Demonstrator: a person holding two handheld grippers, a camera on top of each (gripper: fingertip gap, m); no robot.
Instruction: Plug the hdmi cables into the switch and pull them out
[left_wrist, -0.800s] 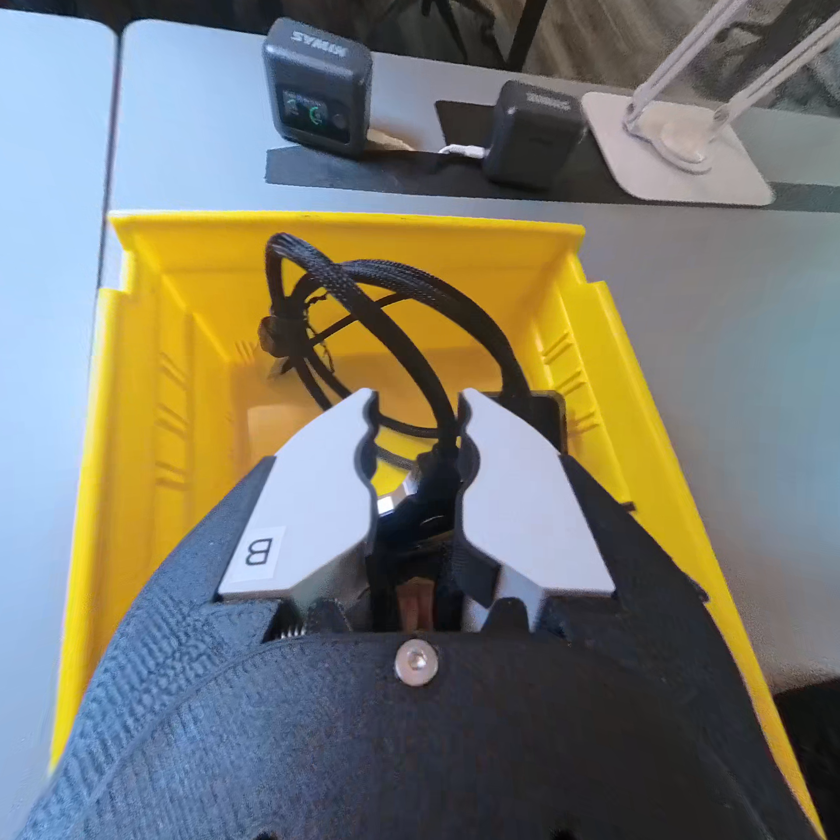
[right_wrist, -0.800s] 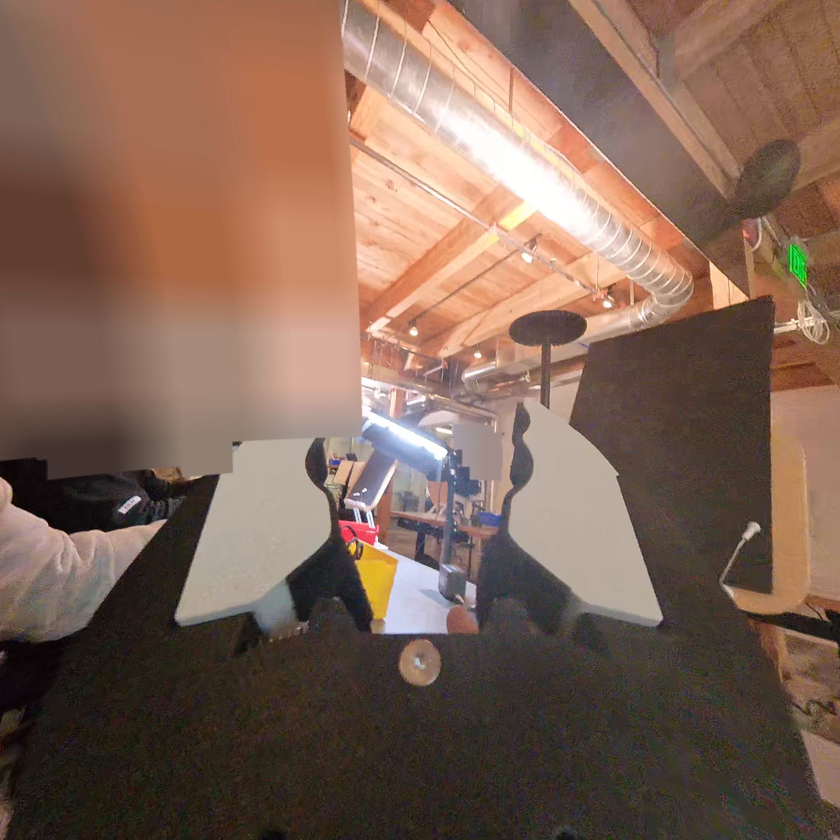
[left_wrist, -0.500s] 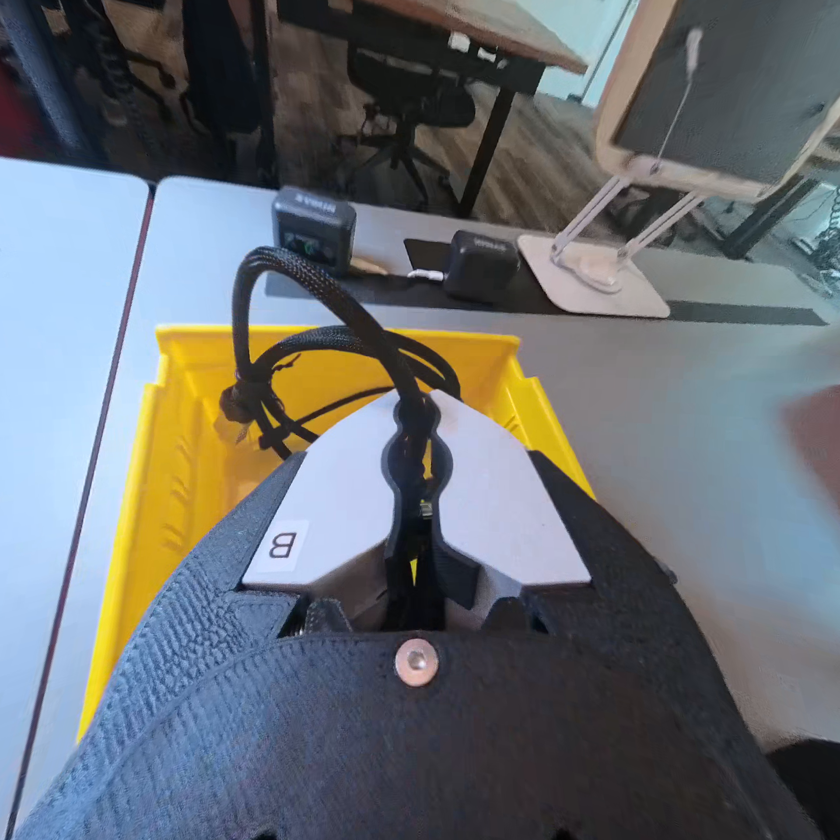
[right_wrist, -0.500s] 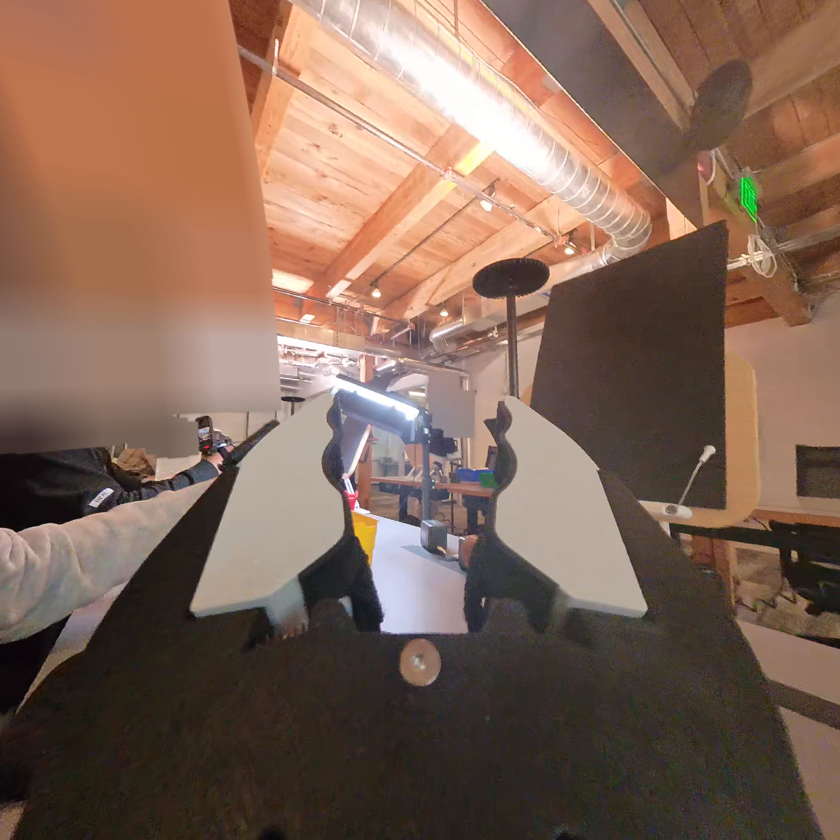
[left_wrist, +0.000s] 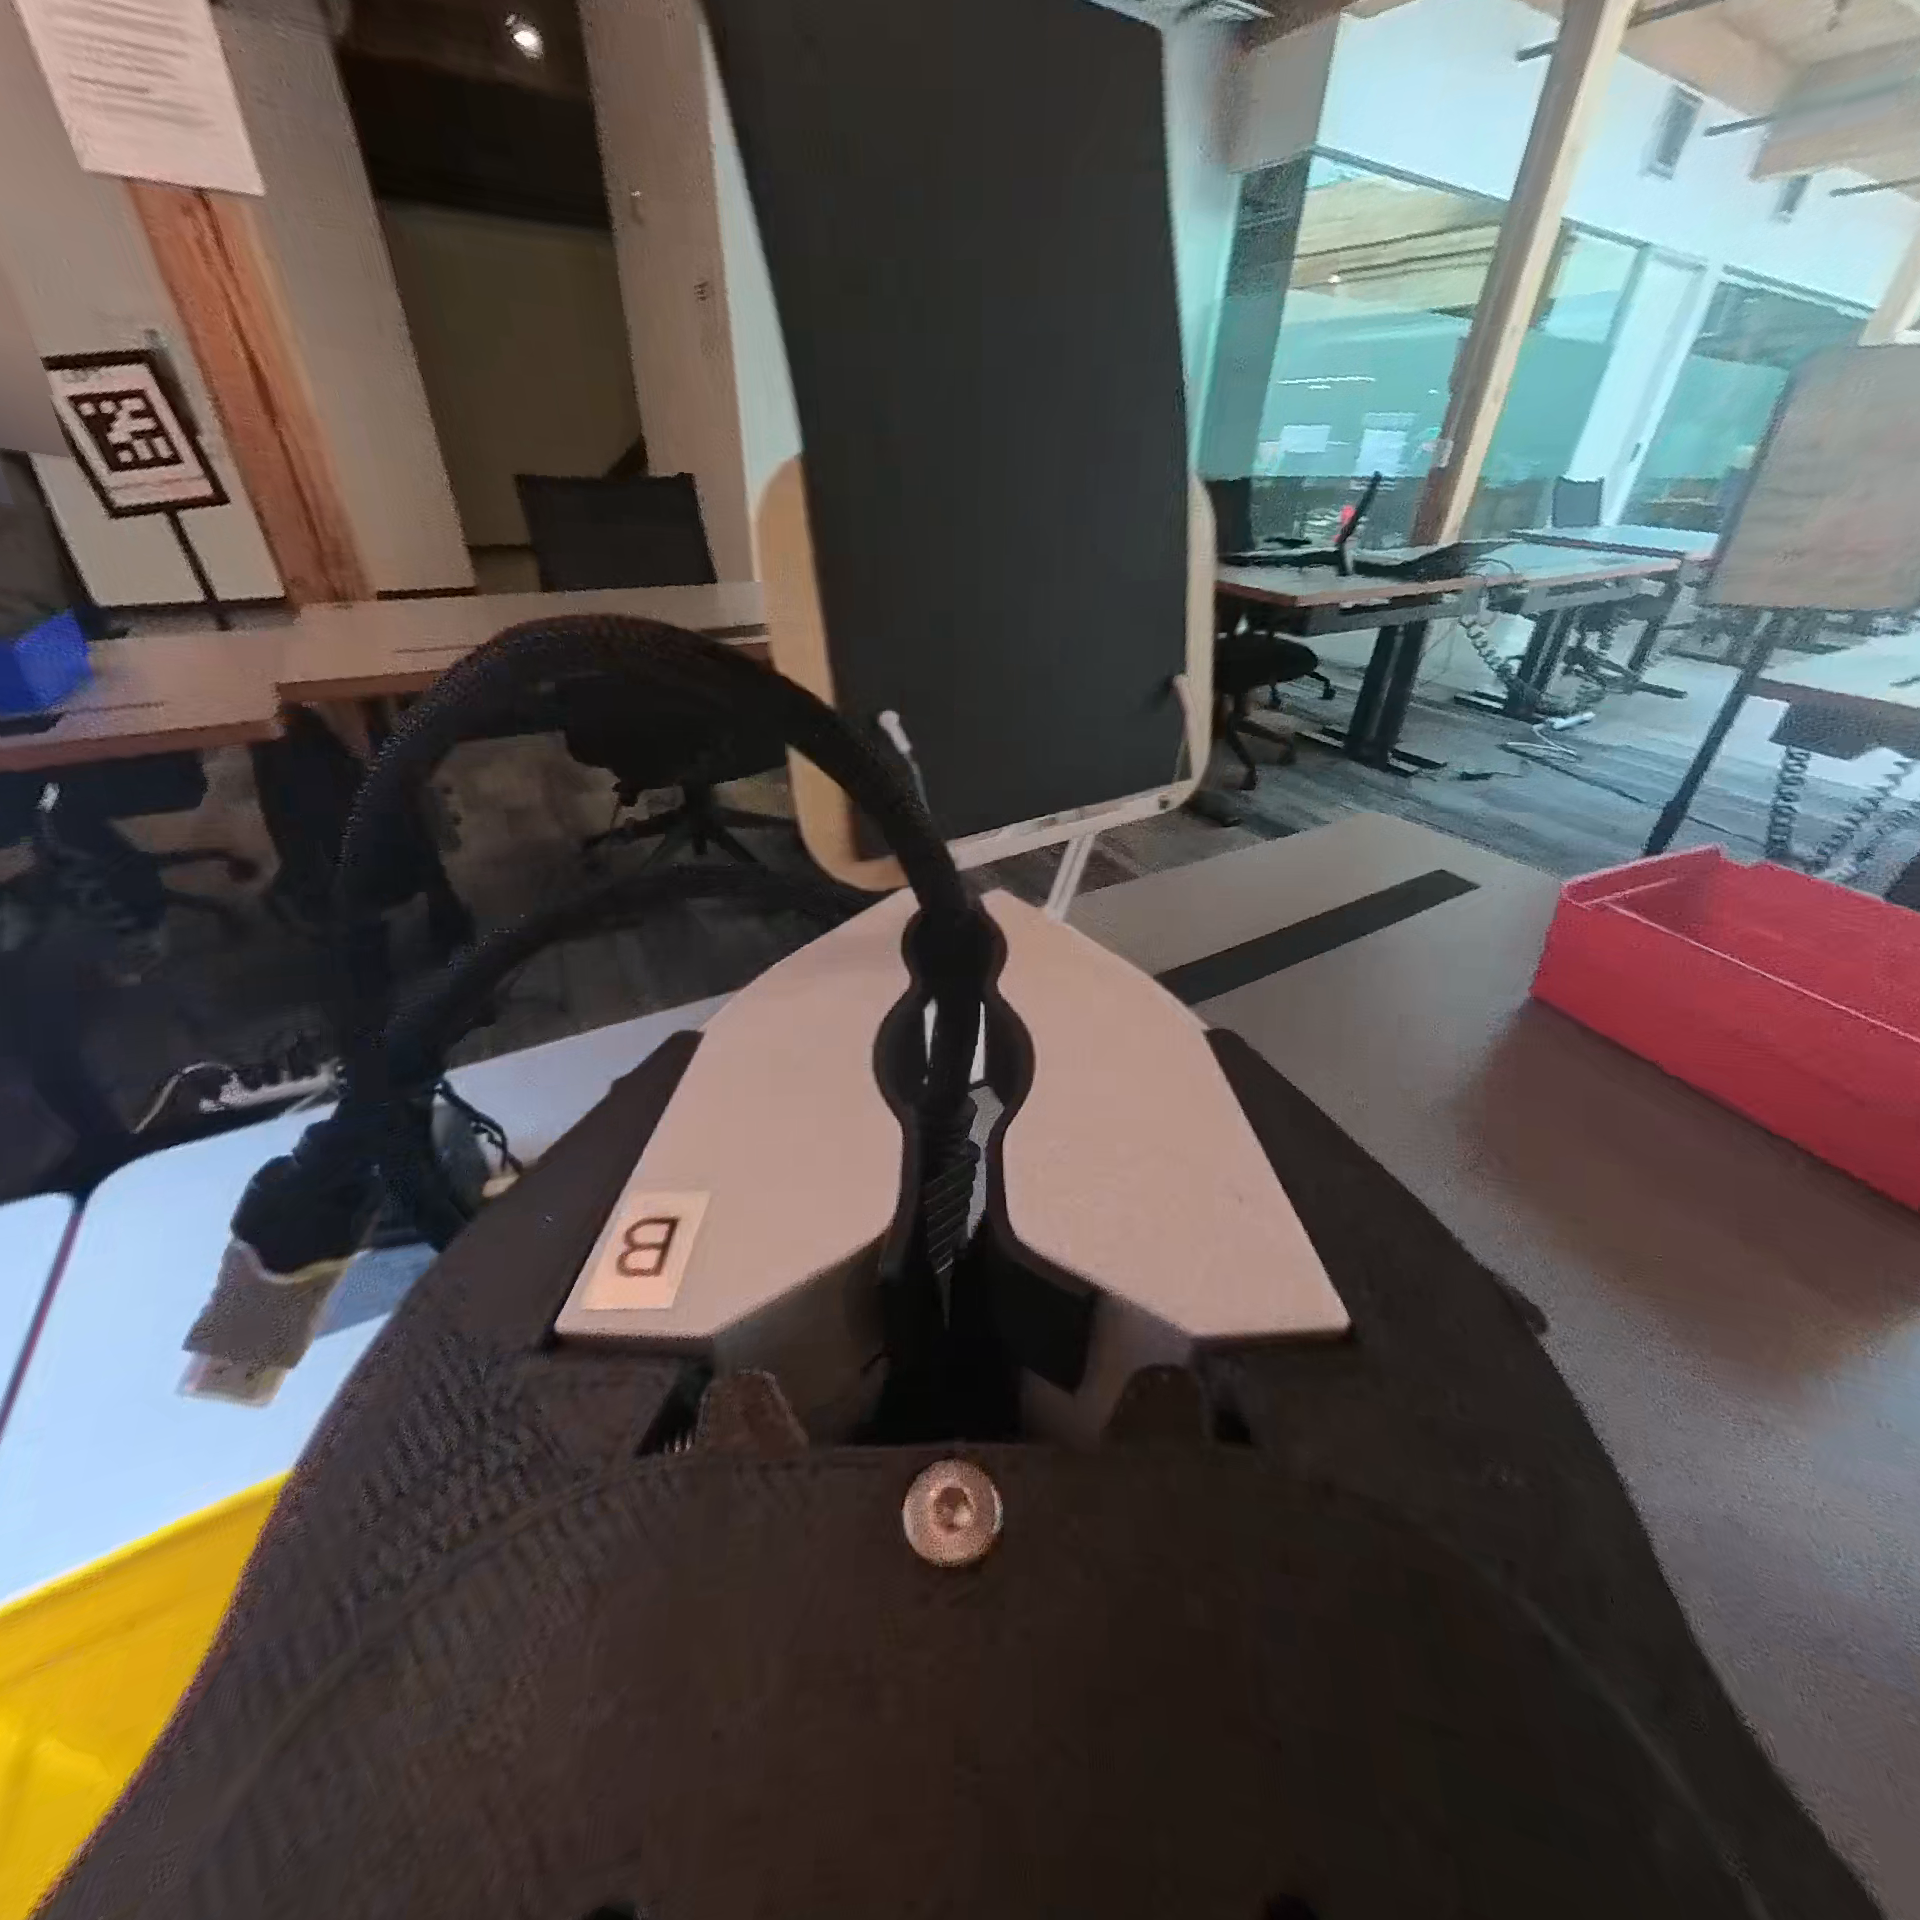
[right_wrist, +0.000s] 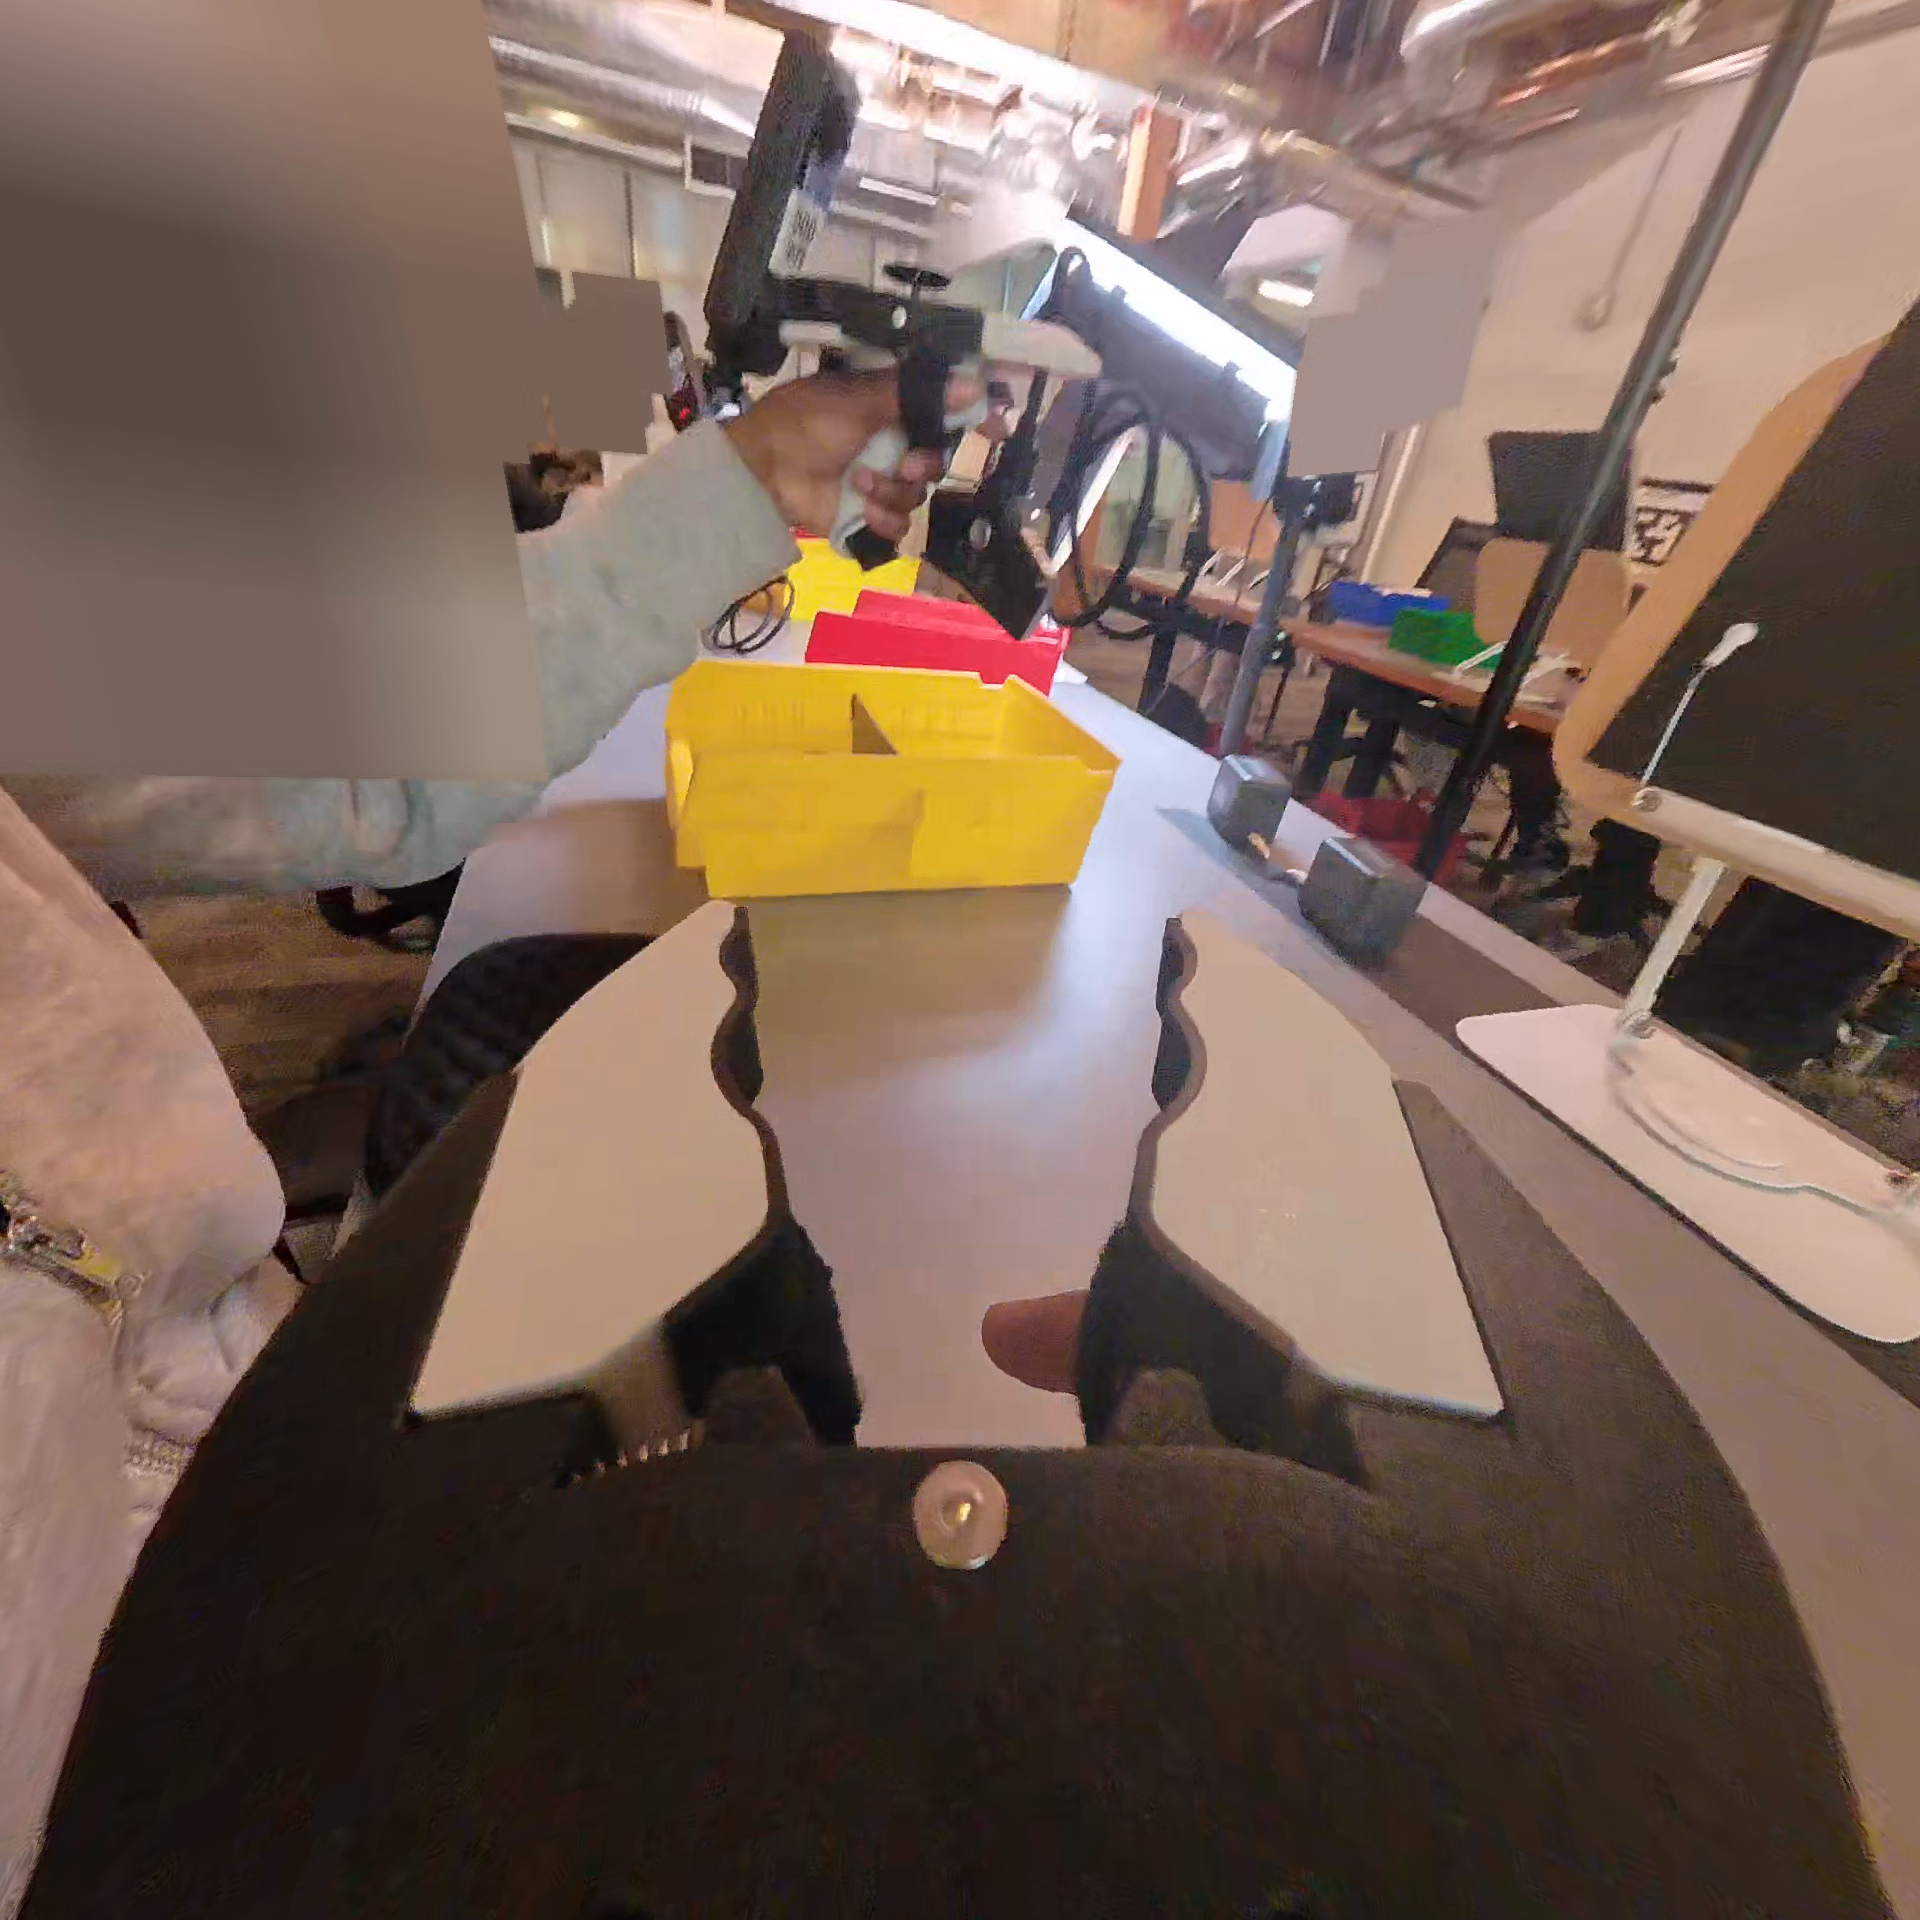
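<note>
My left gripper (left_wrist: 951, 925) is shut on a black braided HDMI cable (left_wrist: 644, 665), holding it in the air. The cable arcs up and left in a tied loop, and its metal-tipped connector (left_wrist: 244, 1340) hangs at the lower left. The right wrist view shows this gripper (right_wrist: 1081, 358) held high by a hand, with the cable loop (right_wrist: 1138, 520) hanging under it, above and behind the yellow bin (right_wrist: 894, 800). My right gripper (right_wrist: 951, 925) is open and empty, low over the grey table (right_wrist: 935, 1091) in front of that bin.
A red bin (left_wrist: 1745, 997) sits on the table to the right of my left gripper; it also shows behind the yellow bin (right_wrist: 935, 634). Two dark grey boxes (right_wrist: 1361, 904) and a white stand base (right_wrist: 1714, 1143) carrying a black panel (left_wrist: 977, 416) line the table's far edge.
My left gripper closed on the cable in the yellow bin and lifted it up and out. My right gripper tilted down from the ceiling to face the table, still open.
</note>
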